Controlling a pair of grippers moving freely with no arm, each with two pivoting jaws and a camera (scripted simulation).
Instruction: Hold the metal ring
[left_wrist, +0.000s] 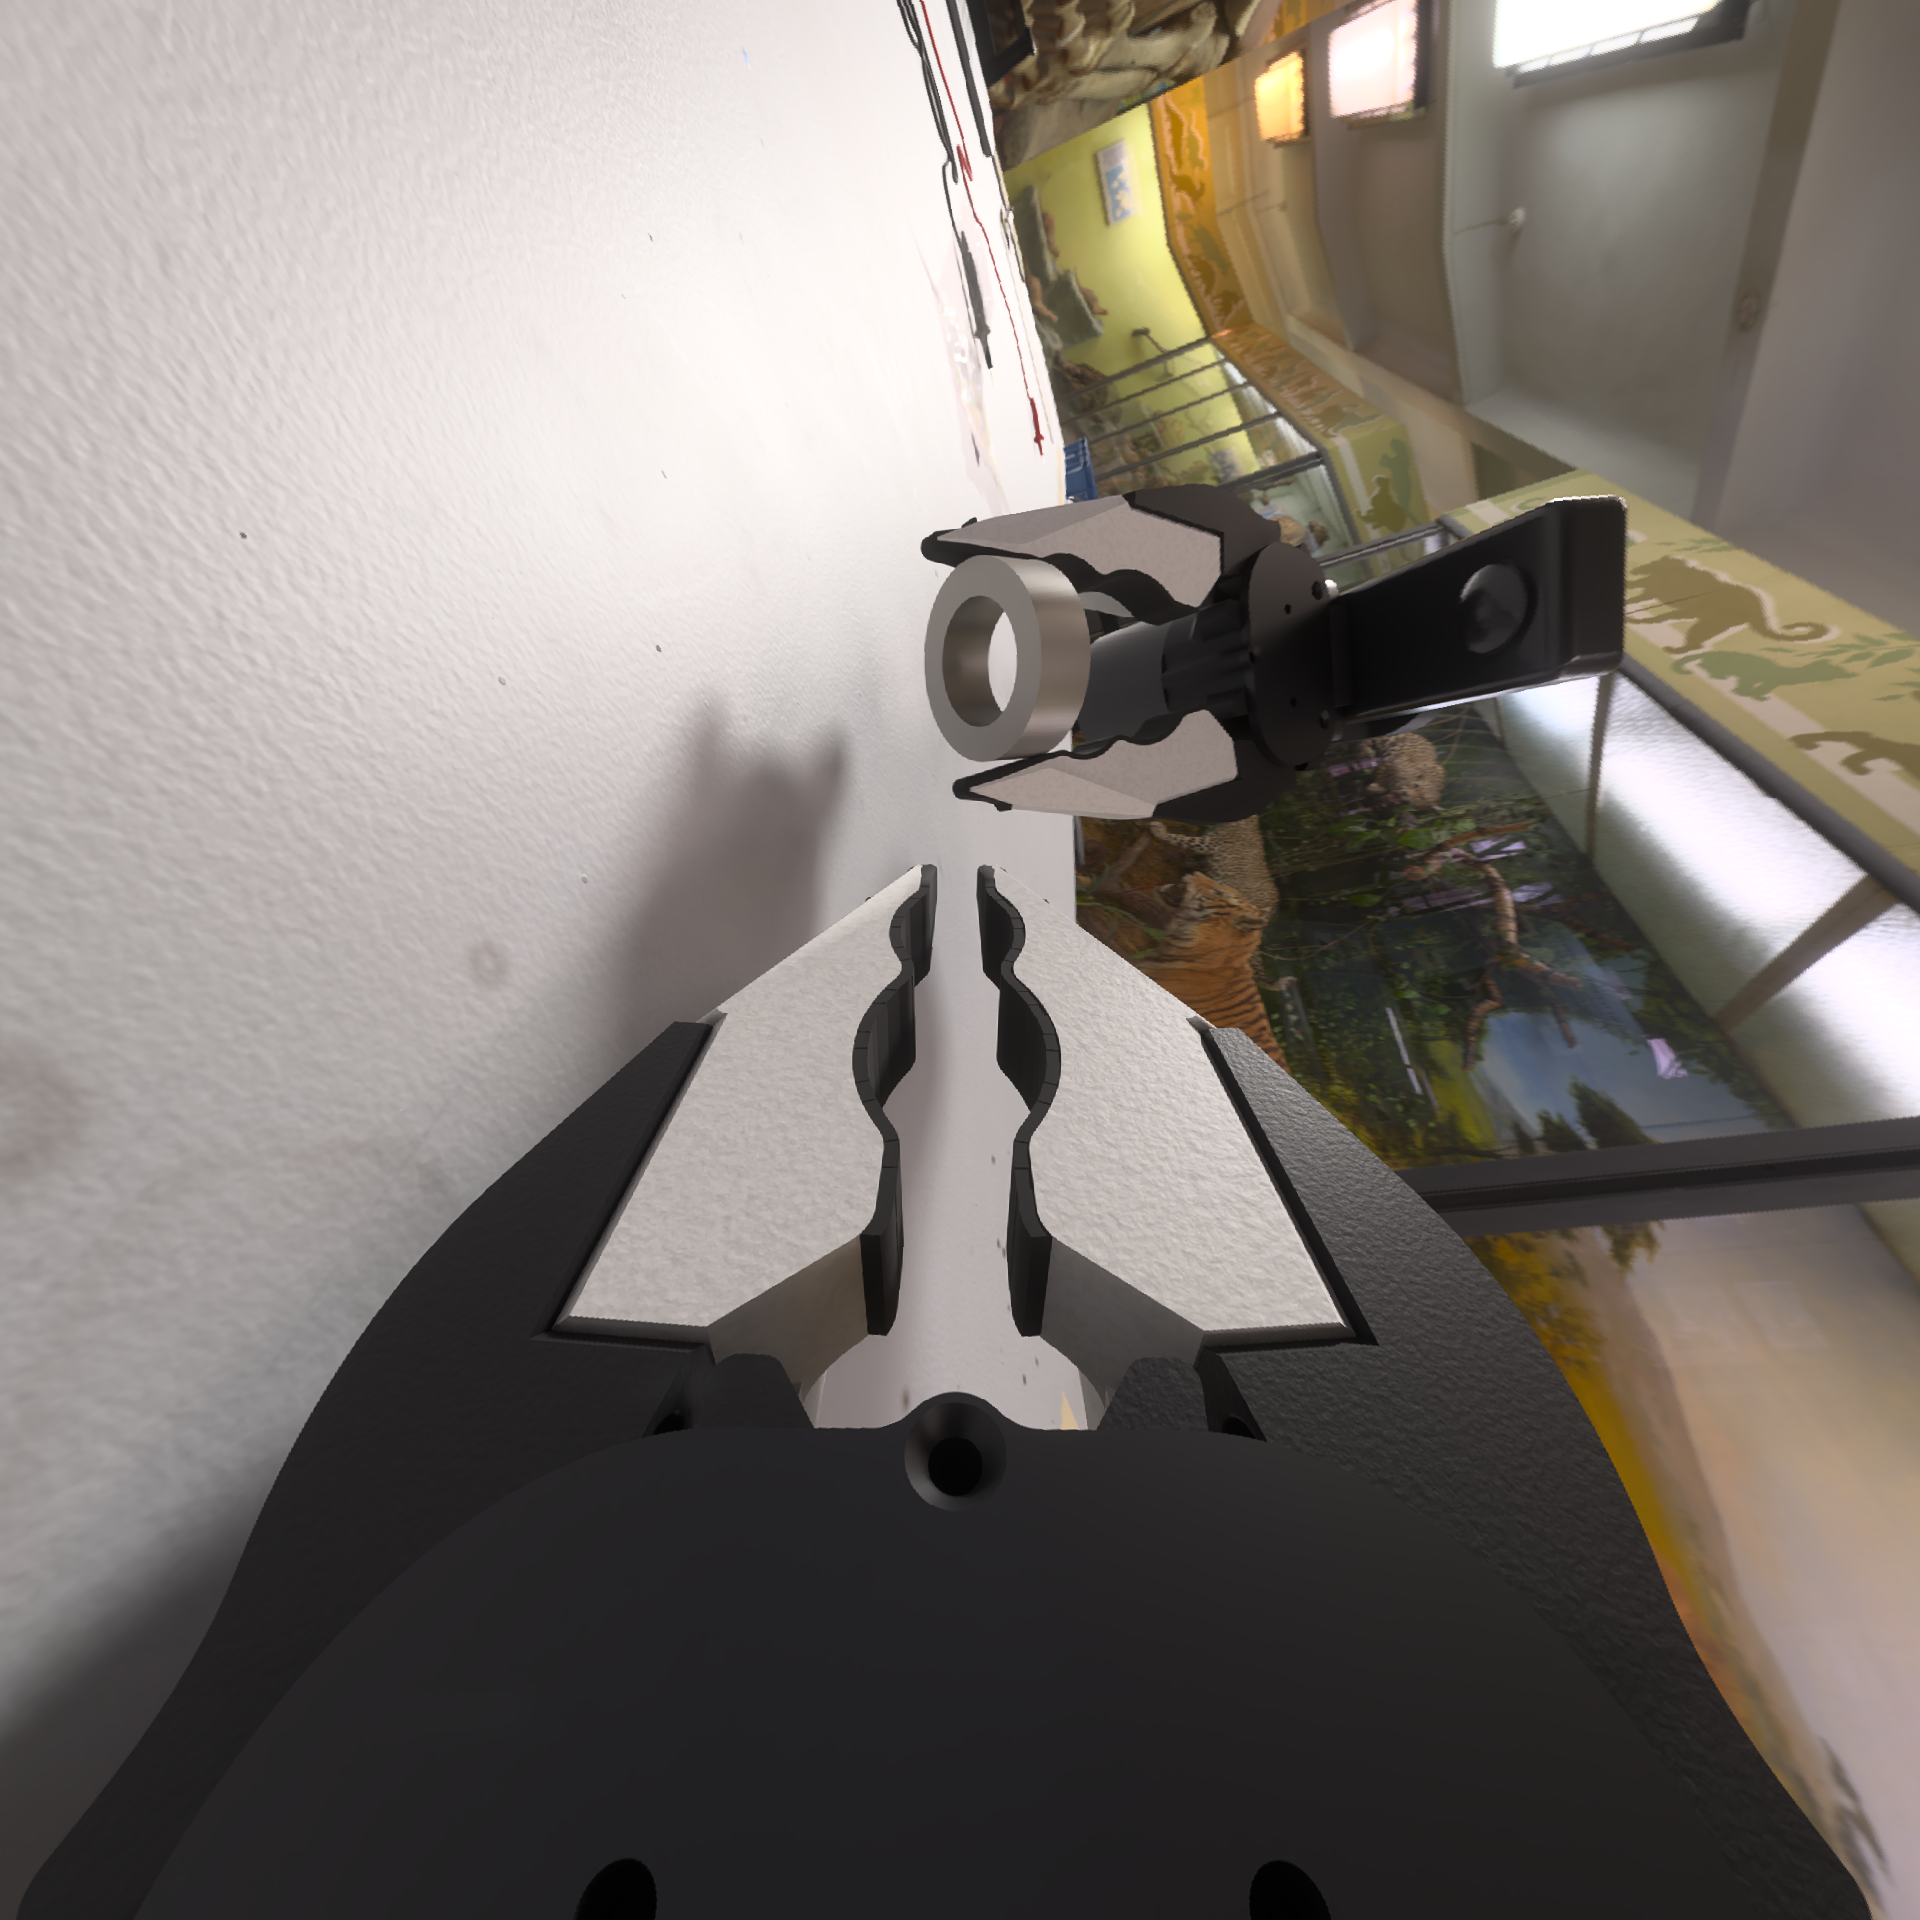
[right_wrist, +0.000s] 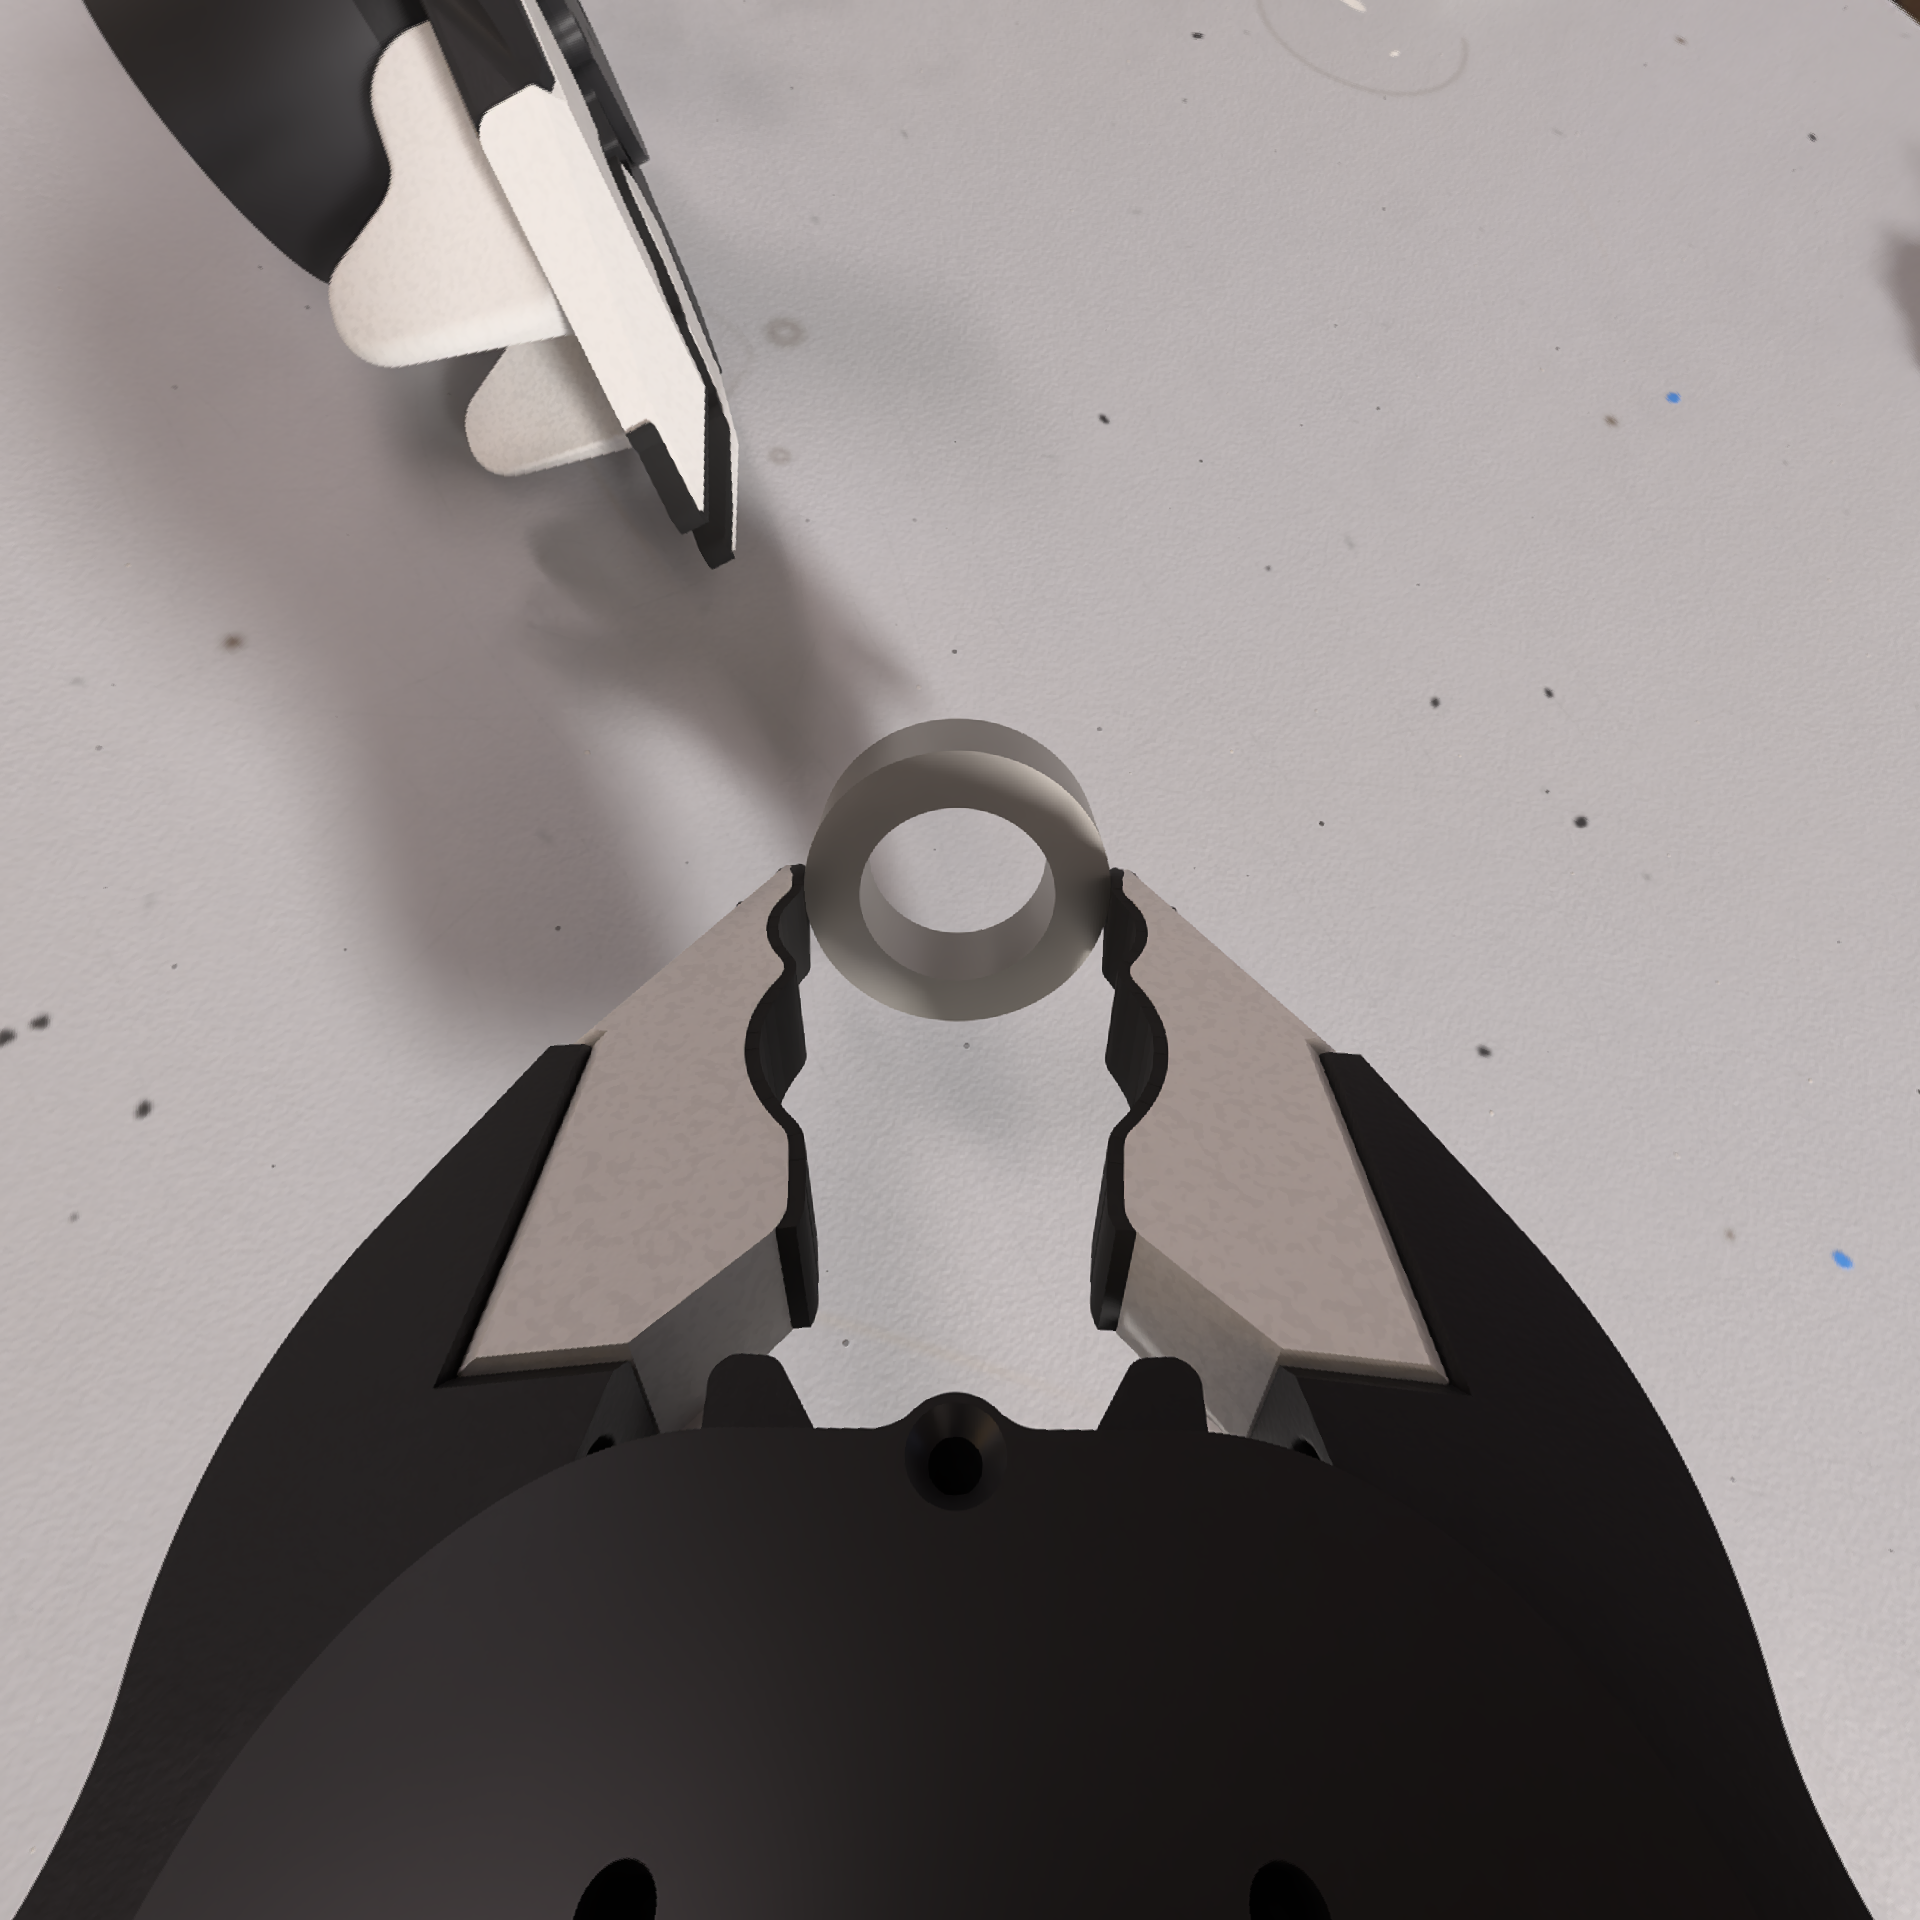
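The metal ring (right_wrist: 954, 902) is a thick grey band, held between the tips of my right gripper (right_wrist: 954, 883), which is shut on its two sides above the table. In the left wrist view the ring (left_wrist: 1006, 665) shows with its hole facing me, clamped by the right gripper (left_wrist: 961, 665) that reaches in from the right. My left gripper (left_wrist: 954, 875) is shut and empty, its tips just below the ring and apart from it. It also shows in the right wrist view (right_wrist: 717, 545) at the upper left, pointing down toward the ring.
A white, lightly speckled table (right_wrist: 1455, 623) lies under both grippers; in the left wrist view the table (left_wrist: 416, 520) fills the left half. Beyond the table's edge a room with painted animal murals (left_wrist: 1351, 987) and glass cases fills the right.
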